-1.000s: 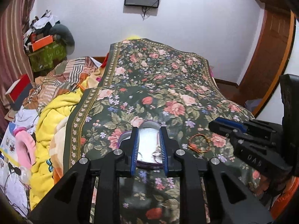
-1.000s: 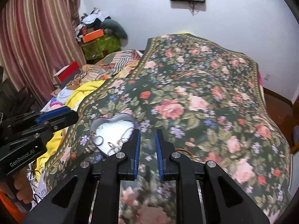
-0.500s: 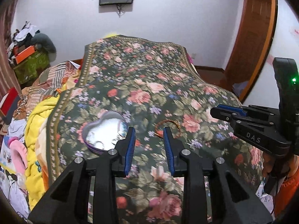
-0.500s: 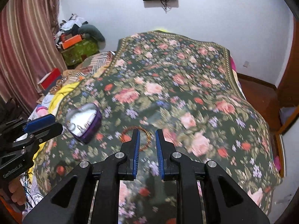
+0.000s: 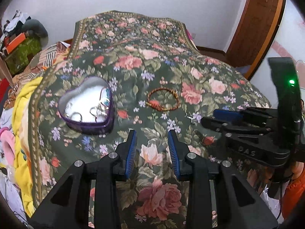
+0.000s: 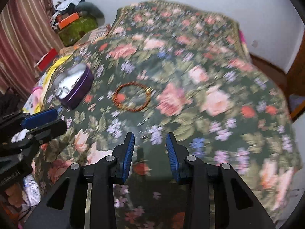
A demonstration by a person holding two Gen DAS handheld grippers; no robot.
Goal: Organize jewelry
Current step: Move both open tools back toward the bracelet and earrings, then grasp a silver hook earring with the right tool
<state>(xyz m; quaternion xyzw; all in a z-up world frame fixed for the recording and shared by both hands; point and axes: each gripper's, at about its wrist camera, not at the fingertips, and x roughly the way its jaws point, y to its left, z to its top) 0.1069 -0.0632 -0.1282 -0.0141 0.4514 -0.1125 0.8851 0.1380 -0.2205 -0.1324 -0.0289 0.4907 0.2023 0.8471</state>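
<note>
Small silvery piece [image 6: 143, 131] beside bracelet [image 6: 132, 97] — motion-blurred, kind unclear.

Both black plastic grippers, left gripper [image 5: 152, 152] and right gripper [image 6: 150, 150], carry ribbed blue pads [image 5: 131, 152], silver screws [image 5: 112, 155], embossed "DAS" lettering, a green light and an orange sleeve [image 5: 293, 196].

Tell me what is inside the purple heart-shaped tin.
The purple heart-shaped tin holds several silvery rings or hoops lying near its front and right side. The near wall hides the floor just behind it.
</note>
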